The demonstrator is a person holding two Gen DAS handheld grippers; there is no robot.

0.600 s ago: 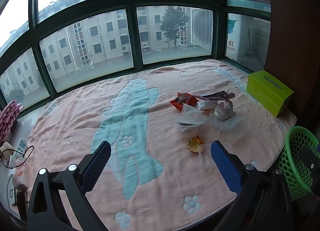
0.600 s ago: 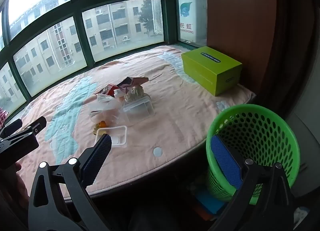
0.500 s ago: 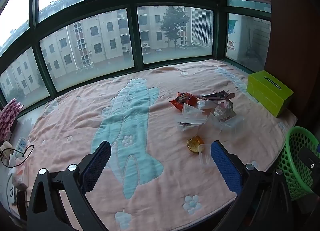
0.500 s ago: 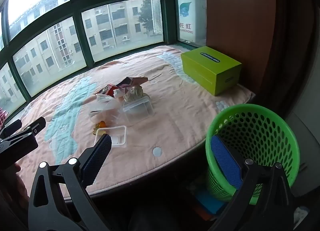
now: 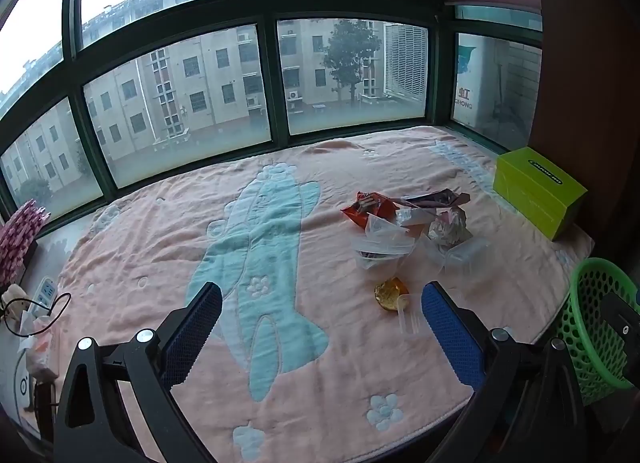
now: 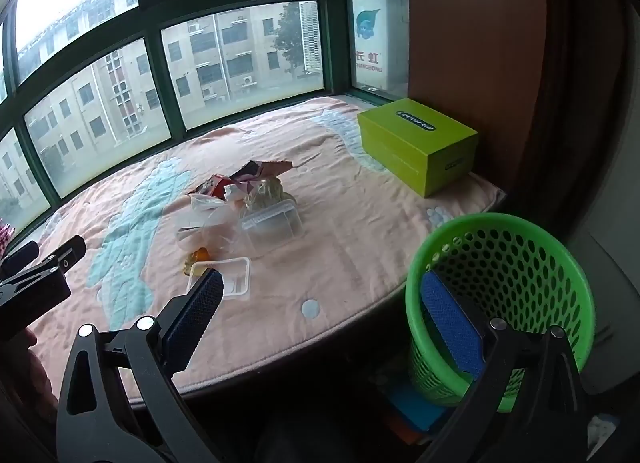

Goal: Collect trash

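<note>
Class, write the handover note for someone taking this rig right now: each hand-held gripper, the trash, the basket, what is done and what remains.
Left hand-held gripper: open, empty, above the pink blanket.
Right hand-held gripper: open, empty, near the green basket.
Trash: the pile of wrappers and clear plastic containers lies mid-blanket; a small clear tray and an orange piece sit nearer the front edge.
Done: nothing collected; no trash visible in the basket.
Left: move every piece into the basket beside the blanket's right edge.
</note>
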